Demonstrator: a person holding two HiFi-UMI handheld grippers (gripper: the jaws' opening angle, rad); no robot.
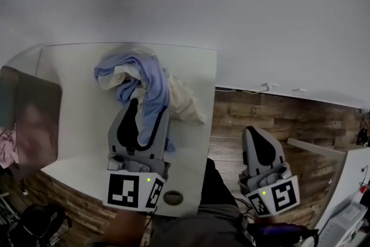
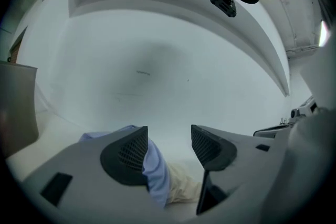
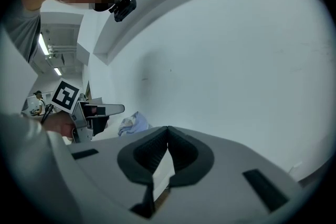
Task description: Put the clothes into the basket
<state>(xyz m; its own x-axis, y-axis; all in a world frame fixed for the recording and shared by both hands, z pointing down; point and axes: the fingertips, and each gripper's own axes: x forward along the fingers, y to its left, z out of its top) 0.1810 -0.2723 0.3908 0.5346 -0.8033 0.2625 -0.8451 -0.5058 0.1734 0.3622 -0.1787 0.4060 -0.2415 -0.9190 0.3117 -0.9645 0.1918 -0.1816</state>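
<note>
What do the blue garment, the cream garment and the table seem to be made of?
Blue garment: soft thin cloth, perhaps cotton, matte; it lies in loose folds.
Cream garment: similar thin cloth, matte and crumpled.
Table: smooth white top, perhaps laminate; flat and even, with no grain visible.

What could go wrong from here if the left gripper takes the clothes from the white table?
1. The blue garment and the cream garment lie tangled; the open left gripper may catch only the blue one and drag the cream one off the table edge.
2. The right gripper is shut and beside the table, so it probably cannot catch it in time.
</note>
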